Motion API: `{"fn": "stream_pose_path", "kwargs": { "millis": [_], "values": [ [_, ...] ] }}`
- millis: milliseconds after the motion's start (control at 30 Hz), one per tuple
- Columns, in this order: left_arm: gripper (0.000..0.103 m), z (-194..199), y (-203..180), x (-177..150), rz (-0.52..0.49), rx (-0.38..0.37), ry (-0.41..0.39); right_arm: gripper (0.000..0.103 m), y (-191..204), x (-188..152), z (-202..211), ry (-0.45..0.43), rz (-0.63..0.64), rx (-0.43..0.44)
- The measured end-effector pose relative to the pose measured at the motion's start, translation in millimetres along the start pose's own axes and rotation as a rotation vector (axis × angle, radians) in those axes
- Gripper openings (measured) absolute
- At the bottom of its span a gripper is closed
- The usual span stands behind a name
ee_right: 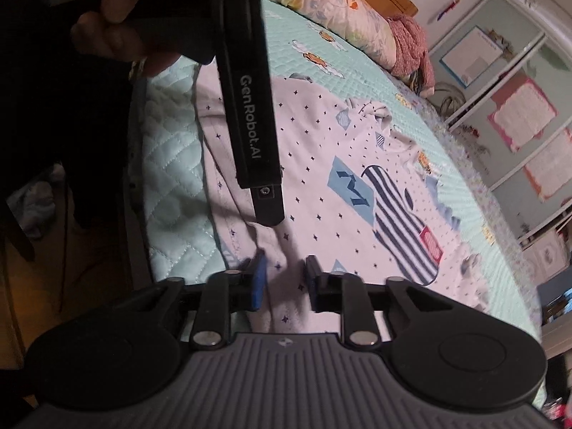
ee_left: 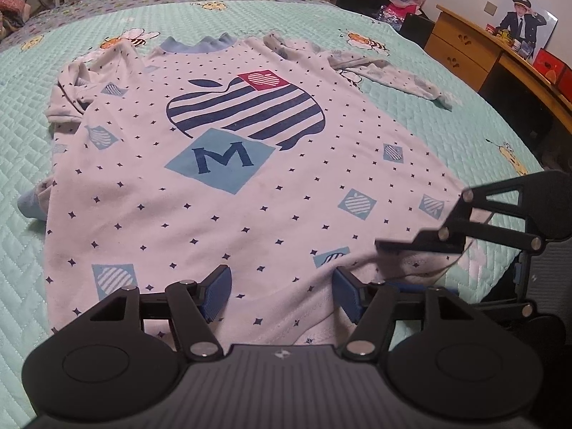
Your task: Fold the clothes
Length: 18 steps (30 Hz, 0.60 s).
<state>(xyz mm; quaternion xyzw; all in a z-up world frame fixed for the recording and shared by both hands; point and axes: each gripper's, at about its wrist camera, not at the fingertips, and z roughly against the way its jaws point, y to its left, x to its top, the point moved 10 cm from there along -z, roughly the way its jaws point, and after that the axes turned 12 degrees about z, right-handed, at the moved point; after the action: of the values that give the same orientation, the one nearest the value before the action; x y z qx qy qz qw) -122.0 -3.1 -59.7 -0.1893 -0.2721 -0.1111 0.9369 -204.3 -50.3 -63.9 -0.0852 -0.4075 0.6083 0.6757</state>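
Note:
A white long-sleeved shirt with a striped apple and a blue M patch lies front up on the mint quilted bed. My left gripper stands open over the near hem, and the cloth lies flat between its blue pads. My right gripper comes in from the right onto the same hem. In the right wrist view a raised ridge of the shirt sits pinched between the right gripper fingers. A hand holds the left gripper just beyond.
A wooden desk with boxes and a photo stands past the bed's right side. Pillows and a pink cloth lie at the head end. A wardrobe lines the far wall. The bed edge and dark floor are close by.

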Motion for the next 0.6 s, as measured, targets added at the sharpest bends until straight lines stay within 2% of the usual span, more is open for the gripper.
{"fn": "stream_pose_path", "kwargs": {
  "millis": [100,367,467,600],
  "values": [
    [0.066,4.7,-1.0,-2.5,-0.008,0.002,0.008,0.003,-2.3,-0.4,5.1,0.002,-0.055,0.038],
    [0.066,33.5,3.2,-14.5,0.049,-0.059,0.031,0.0,-9.5,-6.9,32.2,-0.038,-0.276,0.211],
    [0.066,37.6,6.5,-22.1,0.052,-0.055,0.054,0.001,-6.4,-15.4,33.1,-0.004,-0.275,0.202],
    [0.066,44.2,10.1,-22.6,0.063,-0.055,0.038,0.002,-11.9,-8.8,32.6,-0.03,-0.274,0.17]
  ]
}}
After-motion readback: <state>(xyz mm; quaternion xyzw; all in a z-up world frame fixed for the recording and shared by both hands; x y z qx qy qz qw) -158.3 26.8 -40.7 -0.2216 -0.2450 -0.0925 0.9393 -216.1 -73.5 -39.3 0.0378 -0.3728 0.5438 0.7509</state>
